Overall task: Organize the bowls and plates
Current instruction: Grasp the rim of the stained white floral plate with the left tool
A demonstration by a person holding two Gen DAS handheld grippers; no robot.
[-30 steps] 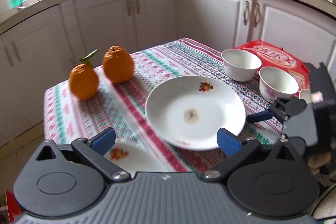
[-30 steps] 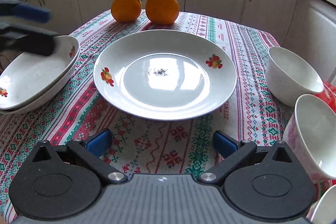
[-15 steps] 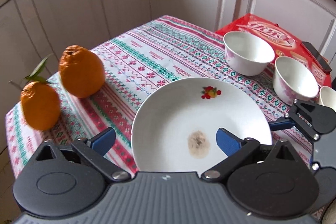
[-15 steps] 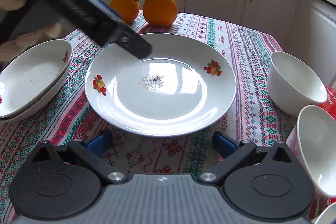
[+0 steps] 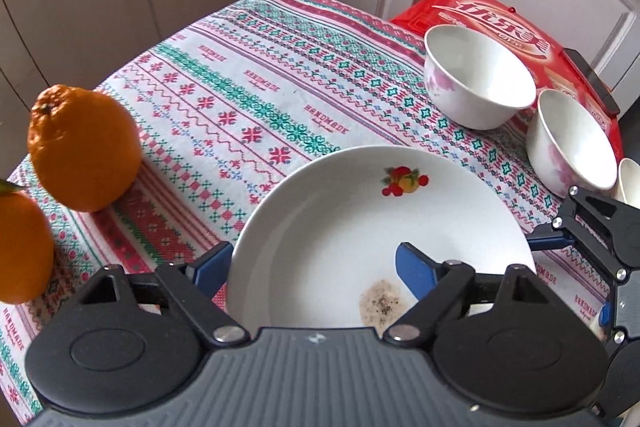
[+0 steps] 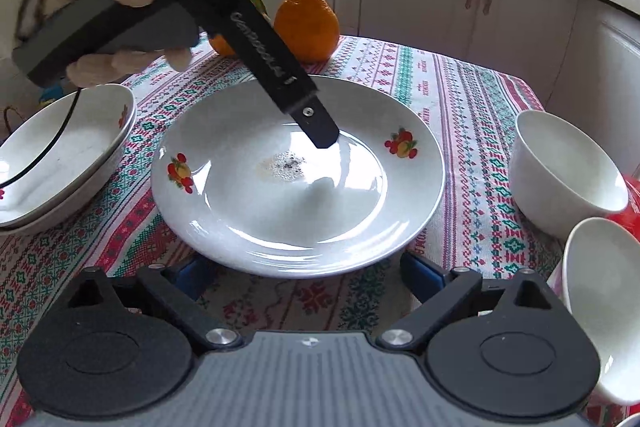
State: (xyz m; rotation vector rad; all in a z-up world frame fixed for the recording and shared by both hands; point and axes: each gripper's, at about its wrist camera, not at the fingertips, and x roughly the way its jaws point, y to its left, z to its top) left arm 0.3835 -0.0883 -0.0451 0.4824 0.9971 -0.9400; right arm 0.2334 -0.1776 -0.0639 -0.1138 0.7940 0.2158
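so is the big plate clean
No, the plate has a speckled dark smudge of residue near its middle, plain in the right wrist view.

We hold our left gripper [image 5: 312, 267] low in its wrist view, blue fingertips [image 5: 412, 267] spread wide. In the right wrist view our gloved left hand [image 6: 96, 11] grips its handle at upper left, one finger angled down toward frame centre. Our right gripper [image 6: 310, 273] sits low, jaws wide apart.

The tablecloth [image 5: 256, 99] says "HANDMADE" over and over; red packet [image 5: 500, 27] at far right has Chinese lettering I can't read.
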